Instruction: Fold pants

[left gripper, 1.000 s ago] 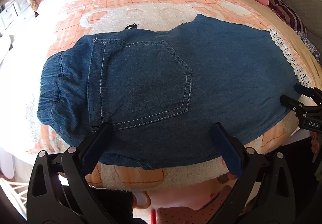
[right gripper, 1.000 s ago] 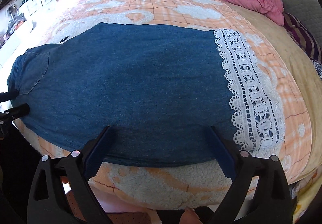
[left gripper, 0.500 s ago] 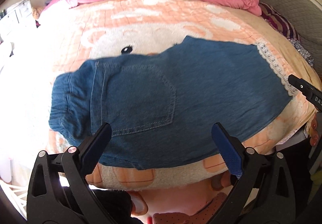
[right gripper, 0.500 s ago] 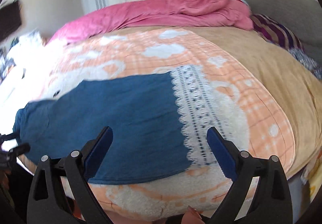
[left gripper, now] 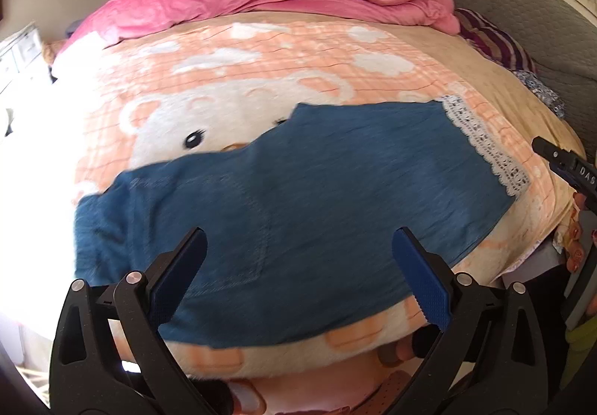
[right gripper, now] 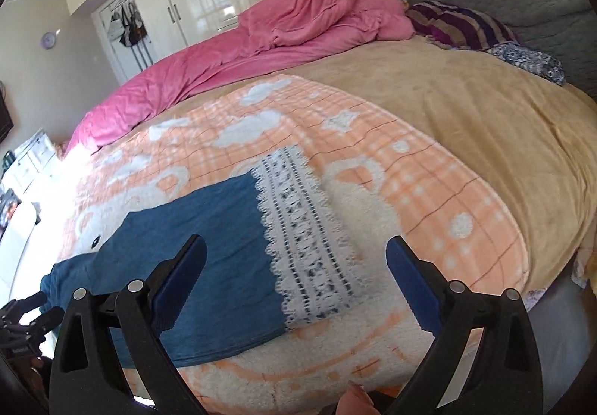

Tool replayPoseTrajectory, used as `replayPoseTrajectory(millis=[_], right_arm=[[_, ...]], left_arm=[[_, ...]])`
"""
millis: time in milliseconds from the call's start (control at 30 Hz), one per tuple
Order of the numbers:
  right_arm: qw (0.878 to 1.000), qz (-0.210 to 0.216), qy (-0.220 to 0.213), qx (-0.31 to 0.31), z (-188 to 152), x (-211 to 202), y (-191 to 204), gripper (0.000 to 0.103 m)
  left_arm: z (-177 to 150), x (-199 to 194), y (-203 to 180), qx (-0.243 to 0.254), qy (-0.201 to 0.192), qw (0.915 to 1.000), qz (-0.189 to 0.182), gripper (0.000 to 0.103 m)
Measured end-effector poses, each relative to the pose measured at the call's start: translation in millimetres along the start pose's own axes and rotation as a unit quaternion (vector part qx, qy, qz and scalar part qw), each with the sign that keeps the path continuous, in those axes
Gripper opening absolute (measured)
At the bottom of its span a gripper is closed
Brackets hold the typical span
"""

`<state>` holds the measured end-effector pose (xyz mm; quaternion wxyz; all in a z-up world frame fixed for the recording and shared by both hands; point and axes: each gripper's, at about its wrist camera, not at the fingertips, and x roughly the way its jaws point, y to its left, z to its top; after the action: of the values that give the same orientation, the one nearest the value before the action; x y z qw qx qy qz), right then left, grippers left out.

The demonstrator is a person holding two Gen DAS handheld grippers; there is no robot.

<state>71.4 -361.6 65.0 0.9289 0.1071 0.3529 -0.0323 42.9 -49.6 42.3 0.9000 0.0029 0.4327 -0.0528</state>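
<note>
Here the denim pants [left gripper: 298, 198] lie flat across the near edge of the bed, on a peach blanket [left gripper: 261, 79] printed with a white bear, the waistband bunched at the left and the white lace hem [right gripper: 309, 250] at the right. They already look folded lengthwise, one leg on the other, with a back pocket facing up, though the left view is smeared and the stitching is hard to read. The left hand-held gripper [left gripper: 298, 269] hangs above the pocket area with its blue pads spread wide and nothing between them; the right hand-held gripper [right gripper: 294, 277] is likewise spread and empty, poised over the lace hem. Neither touches the cloth. The likely next fold is across the length, hem brought over to waistband, and that is where trouble could come. The pants sit close to the bed's near edge, so a careless pull toward the person could drag them off the blanket. A pinch that takes only the top layer would peel the legs apart and undo the lengthwise fold. The lace is open and loose, so a pad could snag it or grip lace alone while the denim stays behind. The fleecy blanket may also cling to the denim and be lifted with it. The pink duvet [right gripper: 298, 30] at the far side is well clear.
</note>
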Motion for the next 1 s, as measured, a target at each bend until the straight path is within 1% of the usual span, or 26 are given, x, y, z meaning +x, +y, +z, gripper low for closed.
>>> replayPoseTrajectory(millis=[67, 233, 300, 333, 467, 600, 633, 733, 767, 833, 867, 933, 1000], right_arm=[[1.000, -0.027, -0.001, 0.002, 1.0, 0.9, -5.6, 0.097], [0.999, -0.048, 0.001, 0.021, 3.7, 5.5, -21.9, 0.097], [0.998, -0.048, 0.000, 0.027, 4.7, 5.6, -27.0, 0.097], [0.999, -0.045, 0.001, 0.031, 4.6, 6.7, -28.6, 0.097], [0.998, -0.028, 0.028, 0.039, 1.4, 16.0, -28.9, 0.097], [0.996, -0.014, 0.053, 0.066, -3.8, 26.3, -30.5, 0.097], [0.995, -0.005, 0.064, 0.075, -6.6, 30.4, -30.4, 0.097], [0.993, 0.007, 0.090, 0.079, -12.4, 39.0, -26.8, 0.097], [0.993, 0.006, 0.093, 0.076, -13.7, 39.5, -25.4, 0.097], [0.992, 0.018, 0.098, 0.077, -15.8, 39.9, -25.6, 0.097], [0.992, 0.019, 0.101, 0.078, -16.9, 41.2, -25.8, 0.097], [0.989, 0.027, 0.114, 0.085, -20.4, 45.3, -27.1, 0.097], [0.986, 0.042, 0.130, 0.100, -23.8, 50.0, -30.5, 0.097]], left_arm=[[5.6, 2.0, -7.6, 0.009, -0.002, 0.9999, -0.009, 0.093], [23.1, 12.5, -28.0, 0.026, -0.007, 0.9990, -0.035, 0.093], [30.0, 18.7, -37.1, 0.036, -0.008, 0.9985, -0.041, 0.093], [33.7, 22.3, -42.0, 0.042, -0.007, 0.9981, -0.043, 0.093], [50.0, 36.7, -57.9, 0.053, -0.002, 0.9970, -0.056, 0.093], [77.6, 58.2, -76.3, 0.060, 0.007, 0.9952, -0.077, 0.093], [85.4, 64.1, -81.1, 0.061, 0.008, 0.9947, -0.082, 0.093], [109.3, 84.4, -98.4, 0.069, 0.016, 0.9932, -0.093, 0.093], [116.2, 91.1, -104.6, 0.076, 0.020, 0.9922, -0.097, 0.093], [128.2, 106.1, -117.3, 0.095, 0.032, 0.9891, -0.108, 0.093], [132.7, 114.2, -122.3, 0.103, 0.042, 0.9865, -0.120, 0.093], [139.9, 128.5, -128.5, 0.107, 0.061, 0.9836, -0.132, 0.093], [145.2, 140.5, -135.7, 0.116, 0.066, 0.9817, -0.136, 0.093]])
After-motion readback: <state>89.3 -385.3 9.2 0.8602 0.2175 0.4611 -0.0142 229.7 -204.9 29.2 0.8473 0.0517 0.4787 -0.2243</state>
